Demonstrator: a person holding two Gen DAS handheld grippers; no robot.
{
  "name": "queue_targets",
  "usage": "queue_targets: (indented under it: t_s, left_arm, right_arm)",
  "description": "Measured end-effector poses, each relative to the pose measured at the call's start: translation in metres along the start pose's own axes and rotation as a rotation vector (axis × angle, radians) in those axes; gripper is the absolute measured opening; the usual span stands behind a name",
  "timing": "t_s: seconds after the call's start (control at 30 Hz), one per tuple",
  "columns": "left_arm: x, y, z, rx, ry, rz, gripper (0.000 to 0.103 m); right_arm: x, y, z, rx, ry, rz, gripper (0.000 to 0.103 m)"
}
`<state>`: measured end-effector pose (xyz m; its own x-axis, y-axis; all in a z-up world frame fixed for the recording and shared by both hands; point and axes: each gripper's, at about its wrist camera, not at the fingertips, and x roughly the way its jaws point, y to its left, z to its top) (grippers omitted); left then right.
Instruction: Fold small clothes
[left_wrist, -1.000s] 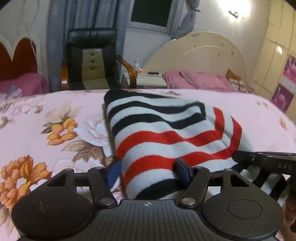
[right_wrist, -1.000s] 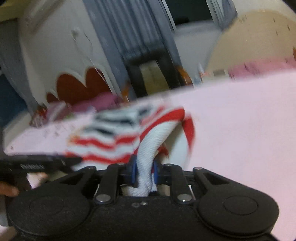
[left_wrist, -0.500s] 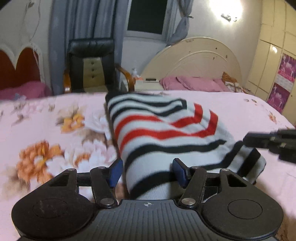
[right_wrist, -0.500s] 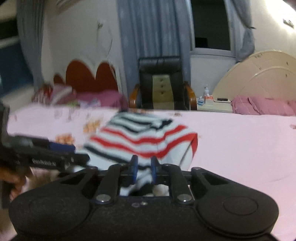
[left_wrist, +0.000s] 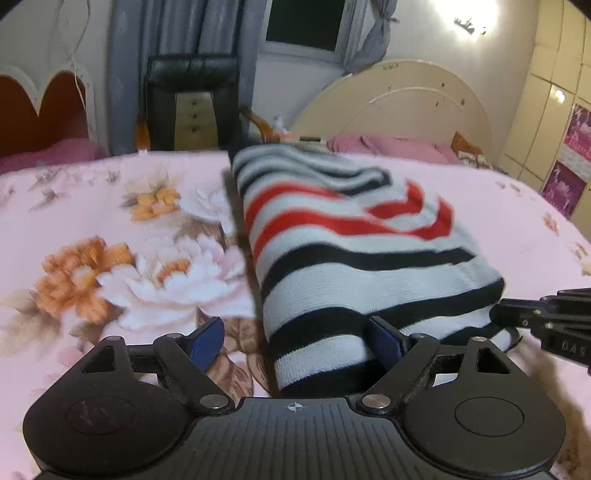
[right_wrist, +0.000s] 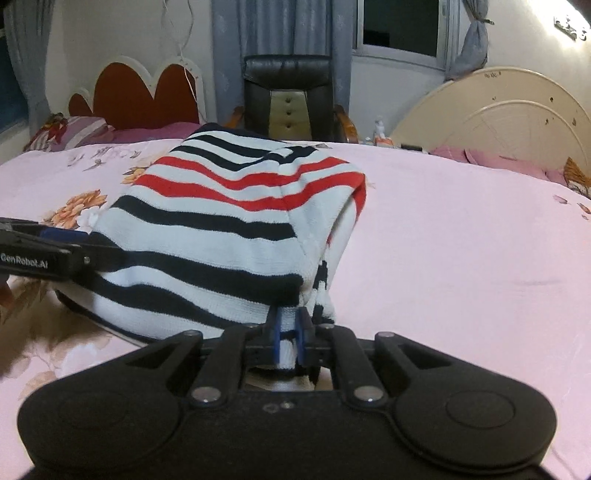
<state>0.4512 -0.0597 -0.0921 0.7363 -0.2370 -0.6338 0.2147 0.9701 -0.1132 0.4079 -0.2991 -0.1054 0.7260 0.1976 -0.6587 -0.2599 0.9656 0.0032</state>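
Striped sweater (left_wrist: 354, 258): small knit in black, white and red stripes, lying folded on the pink floral bedspread (left_wrist: 92, 229), with its near edge reaching right up to both grippers.
Long axis: running from the near edge away toward the far side of the bed; the stripes are crossing it left to right.
Left gripper (left_wrist: 295, 341): jaws are opening, blue pads standing wide; the sweater's near left edge is lying between them, and only the right-hand pad seems to be brushing the cloth, with no pinch.
Right gripper (right_wrist: 287, 334): pads pressed nearly together, pinching the near right corner of the sweater, a white strip of knit showing between them.
Key relation: both grippers are sitting at the same near edge, left one at the left end, right one at the right end; the bundle is lying straight ahead of each. Only the right is gripping, so I judge it is the hand controlling the cloth.
Stage, my reading: a fold appears laid down, and the left side is being let go.
Risk: the right corner looks bunched and raised, and could pull the top layer askew if dragged.
Containers: none in view; nothing is holding the sweater but the bed.
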Motion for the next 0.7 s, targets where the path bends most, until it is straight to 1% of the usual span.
queue_targets:
  t_s: [0.03,0.1,0.17,0.2,0.23,0.27,0.33,0.37,0.4,0.43,0.47,0.5,0.53,0.57,0.6,0.63,0.7]
  left_arm:
    - [-0.009,-0.001,0.0,0.02,-0.027,0.008,0.084]
    - [-0.019,0.003,-0.002,0.018,-0.035,0.006,0.084]
    - [-0.017,0.007,-0.008,0.002,-0.018,0.011,0.084]
    - [-0.012,0.009,-0.012,-0.003,0.009,0.016,0.084]
    - [-0.006,0.01,-0.017,-0.005,0.032,0.018,0.084]
    - [-0.002,0.01,-0.022,-0.003,0.041,0.016,0.084]
    - [-0.002,0.009,-0.023,0.004,0.044,0.007,0.084]
    - [-0.007,0.01,-0.017,0.007,0.033,0.003,0.084]
    - [-0.012,0.013,-0.011,0.005,-0.003,0.004,0.084]
    - [-0.016,0.016,-0.004,-0.002,-0.037,0.001,0.084]
    - [-0.015,0.021,0.005,-0.012,-0.053,-0.005,0.084]
    - [-0.009,0.024,0.016,-0.017,-0.059,-0.003,0.084]
    - [-0.001,0.026,0.027,-0.014,-0.061,0.009,0.084]
    - [0.007,0.026,0.036,-0.009,-0.061,0.015,0.083]
    - [0.017,0.027,0.045,-0.01,-0.056,0.023,0.079]
    - [0.028,0.028,0.053,-0.024,-0.047,0.027,0.077]
    - [0.049,0.03,0.062,-0.053,-0.014,0.021,0.077]
  right_arm:
    - [-0.01,-0.001,0.002,0.012,-0.027,-0.002,0.013]
    - [-0.03,-0.001,0.008,0.021,-0.108,0.004,0.015]
    - [-0.033,0.002,0.016,0.013,-0.12,0.014,0.015]
    - [-0.031,0.004,0.018,0.006,-0.119,0.019,0.015]
    - [-0.026,0.009,0.02,-0.014,-0.117,0.026,0.015]
    - [-0.02,0.013,0.02,-0.039,-0.102,0.025,0.013]
    - [0.006,0.018,0.014,-0.095,0.016,-0.041,0.009]
    - [0.009,0.017,0.011,-0.108,0.022,-0.051,0.007]
    - [0.006,0.017,0.012,-0.11,0.024,-0.048,0.007]
    - [-0.002,0.017,0.018,-0.111,0.008,-0.04,0.007]
    - [-0.009,0.016,0.024,-0.108,-0.033,-0.029,0.007]
    - [-0.014,0.013,0.032,-0.096,-0.078,-0.02,0.007]
    - [-0.014,0.008,0.041,-0.077,-0.098,-0.021,0.007]
    - [-0.008,0.003,0.049,-0.061,-0.101,-0.032,0.009]
    - [-0.001,0.0,0.059,-0.051,-0.1,-0.045,0.011]
    - [0.008,-0.005,0.067,-0.042,-0.1,-0.049,0.011]
    - [0.029,-0.012,0.08,-0.027,-0.086,-0.053,0.011]
